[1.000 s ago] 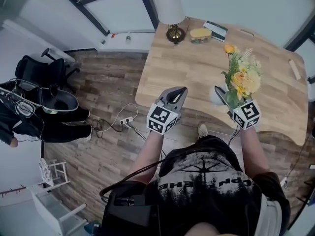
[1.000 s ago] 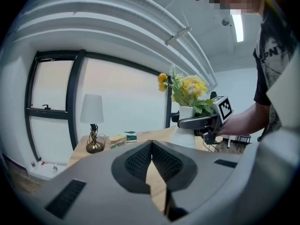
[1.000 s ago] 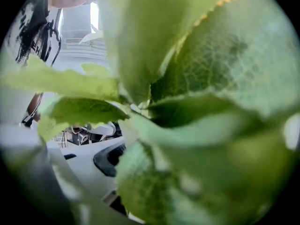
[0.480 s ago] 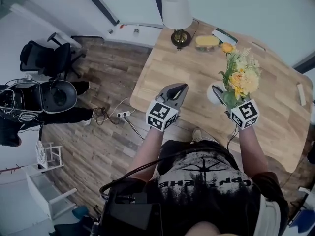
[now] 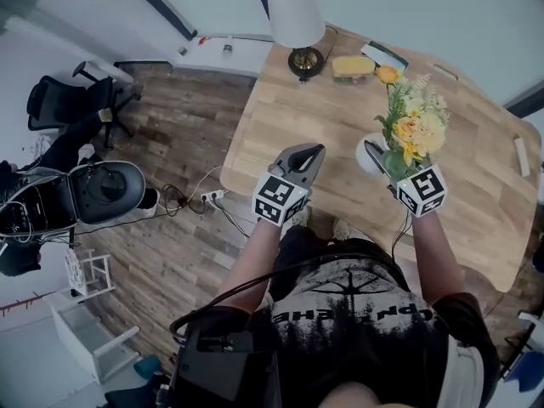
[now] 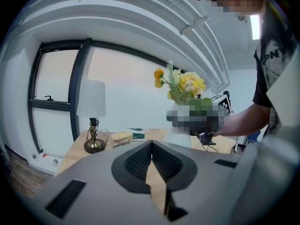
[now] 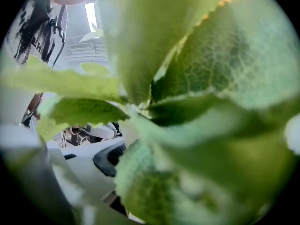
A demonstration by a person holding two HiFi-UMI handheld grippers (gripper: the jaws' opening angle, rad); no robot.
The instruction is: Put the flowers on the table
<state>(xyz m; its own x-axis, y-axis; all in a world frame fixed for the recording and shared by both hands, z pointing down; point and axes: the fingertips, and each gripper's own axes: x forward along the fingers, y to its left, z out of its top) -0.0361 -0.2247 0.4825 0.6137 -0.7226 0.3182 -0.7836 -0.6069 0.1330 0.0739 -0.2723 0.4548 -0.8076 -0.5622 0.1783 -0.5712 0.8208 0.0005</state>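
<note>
A bunch of yellow and orange flowers with green leaves stands in a white vase. My right gripper is shut on the vase and holds it upright over the near part of the wooden table. In the right gripper view, blurred green leaves fill almost everything and hide the jaws. My left gripper hovers at the table's near edge, left of the vase, shut and empty. The left gripper view shows its jaws meeting, with the flowers beyond on the right.
At the table's far end stand a lamp with a white shade, a yellow box and a green booklet. A small white bar lies at the right. Office chairs and a power strip with cables are on the floor at the left.
The view has shifted a little. The vase and both grippers sit slightly farther over the table. The grip on the vase is unchanged, and the left gripper stays shut.
</note>
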